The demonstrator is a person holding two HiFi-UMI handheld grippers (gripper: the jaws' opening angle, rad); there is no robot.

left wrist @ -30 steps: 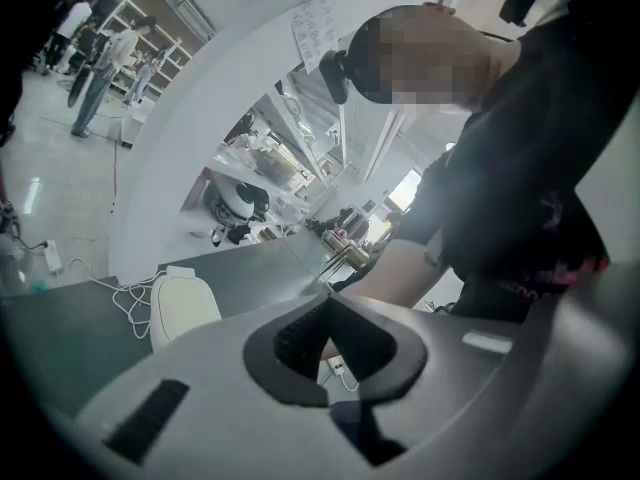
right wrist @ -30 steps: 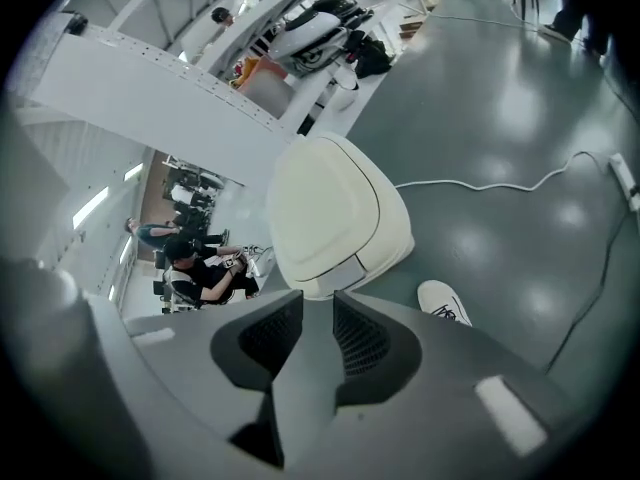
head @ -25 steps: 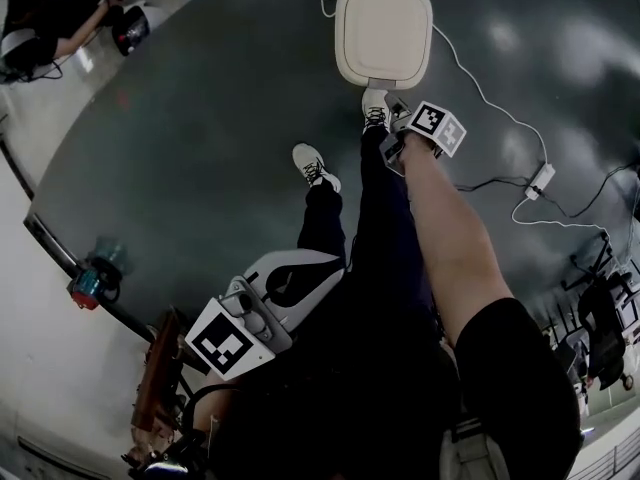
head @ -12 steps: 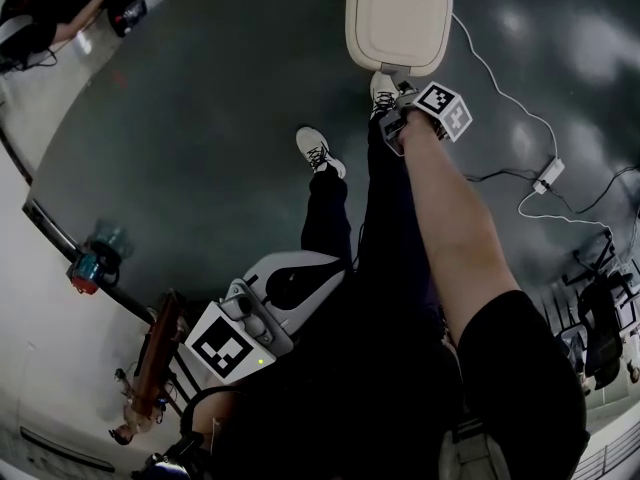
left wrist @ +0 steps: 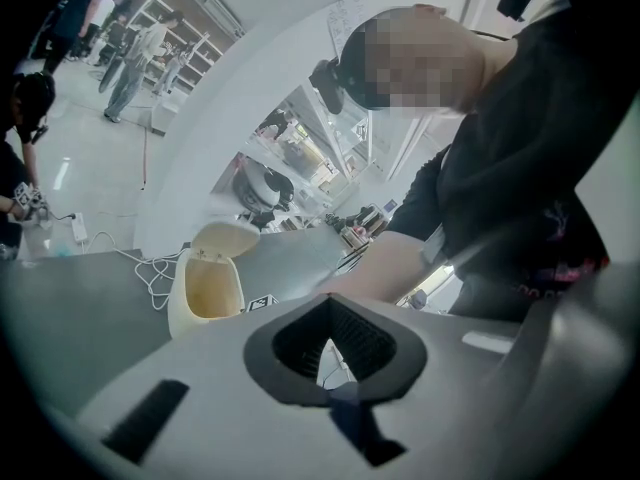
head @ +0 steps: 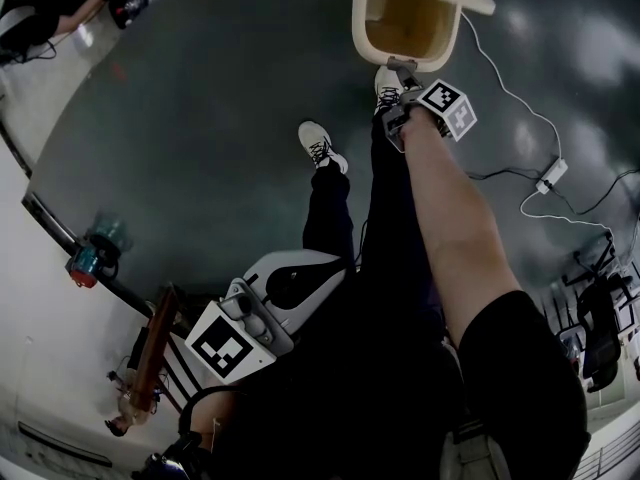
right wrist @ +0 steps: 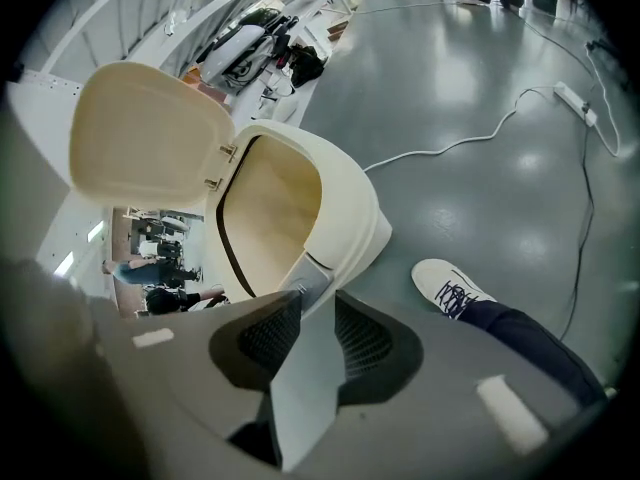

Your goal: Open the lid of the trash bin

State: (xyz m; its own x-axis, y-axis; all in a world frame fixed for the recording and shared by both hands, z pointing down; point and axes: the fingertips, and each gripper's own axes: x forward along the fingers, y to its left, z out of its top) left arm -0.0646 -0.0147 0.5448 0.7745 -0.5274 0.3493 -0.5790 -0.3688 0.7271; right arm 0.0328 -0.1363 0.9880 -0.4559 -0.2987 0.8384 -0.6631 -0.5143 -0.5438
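I saw the cream plastic trash bin point(right wrist: 345, 208) standing on the glossy grey floor point(right wrist: 470, 98), its rounded lid point(right wrist: 150, 138) tipped up on its hinges, fully open. My right gripper point(right wrist: 298, 300) had its jaws together, tips at the bin's grey front tab point(right wrist: 316, 276). My left gripper point(left wrist: 330, 363) hung well back near my body, jaws together, holding nothing.

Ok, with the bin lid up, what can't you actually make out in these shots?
Trash bin bottom: right gripper view, hidden behind its front wall.
Lid: head view, cut off by the top edge.
Where the right gripper meets the grey latch: right gripper view, covered by the gripper's body.
Shelf clutter: left gripper view, too small.
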